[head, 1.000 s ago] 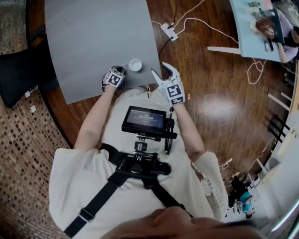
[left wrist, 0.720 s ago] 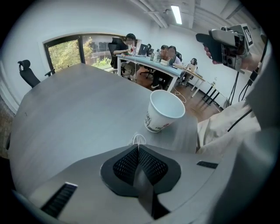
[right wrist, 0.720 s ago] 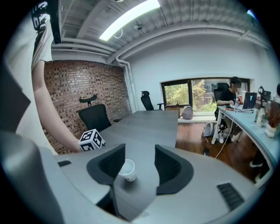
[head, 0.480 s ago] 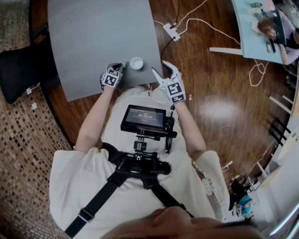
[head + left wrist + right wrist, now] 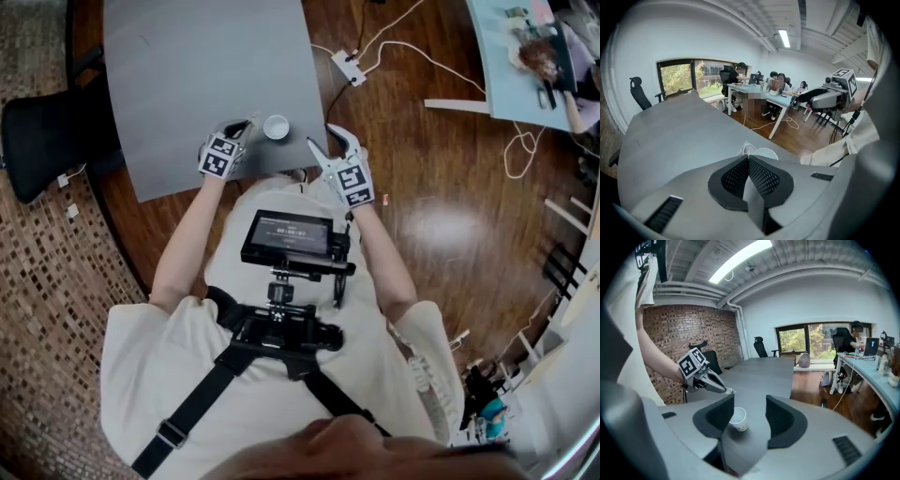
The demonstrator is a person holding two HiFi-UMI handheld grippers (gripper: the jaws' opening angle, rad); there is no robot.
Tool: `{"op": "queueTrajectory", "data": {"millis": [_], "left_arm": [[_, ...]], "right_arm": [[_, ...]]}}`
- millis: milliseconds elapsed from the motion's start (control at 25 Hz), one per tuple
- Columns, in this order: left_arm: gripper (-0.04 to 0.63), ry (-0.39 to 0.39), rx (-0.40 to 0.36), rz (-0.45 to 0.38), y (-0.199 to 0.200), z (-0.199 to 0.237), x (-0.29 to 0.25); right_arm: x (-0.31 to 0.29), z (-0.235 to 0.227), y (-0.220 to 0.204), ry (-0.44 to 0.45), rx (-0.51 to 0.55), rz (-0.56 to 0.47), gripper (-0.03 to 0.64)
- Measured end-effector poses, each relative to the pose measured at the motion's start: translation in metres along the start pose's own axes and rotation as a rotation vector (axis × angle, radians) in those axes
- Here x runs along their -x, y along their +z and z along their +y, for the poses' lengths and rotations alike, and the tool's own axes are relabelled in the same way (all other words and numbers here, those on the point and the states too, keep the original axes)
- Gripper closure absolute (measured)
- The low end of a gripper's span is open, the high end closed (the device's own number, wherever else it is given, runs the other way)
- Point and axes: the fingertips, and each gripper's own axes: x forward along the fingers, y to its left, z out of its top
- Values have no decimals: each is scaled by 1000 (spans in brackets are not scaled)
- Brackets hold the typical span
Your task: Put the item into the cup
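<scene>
Found bare table (image 5: 187,66) far and left of the cup (image 5: 276,127), free for passing. Met the left gripper (image 5: 246,124), jaws shut on a small pale item (image 5: 729,391), just left of the cup; met the right gripper (image 5: 319,134), jaws apart, near right. Saw nothing over the cup's mouth.

I see the cup (image 5: 276,127) on the table (image 5: 187,75), near my edge. My left gripper (image 5: 246,125), pinching the item (image 5: 746,149), hangs just left of the cup, and my right gripper (image 5: 320,141) is to its right.
</scene>
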Motion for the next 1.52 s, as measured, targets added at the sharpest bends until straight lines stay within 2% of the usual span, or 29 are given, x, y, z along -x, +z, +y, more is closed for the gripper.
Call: {"op": "queueTrajectory", "data": {"millis": [240,480,880,1080,1520], "left_arm": [[594,-48,-106,10,15,-27,-5],[594,-94,-116,56,11,-44,-20],[594,-101,-146,145,-2,-46,-39],[594,-82,-133,183,-10,-41,-46],[595,-106,-81,256,-20,-44,-57]], "right_arm": [[1,-3,2,-14,-4,-1,391],[1,-6,-7,-32,-30,8,391],[6,-8,-5,-58,-53,-3,391],[7,-10,-3,-59,-49,-9,391],[3,-7,-13,-40,-83,21,391]]}}
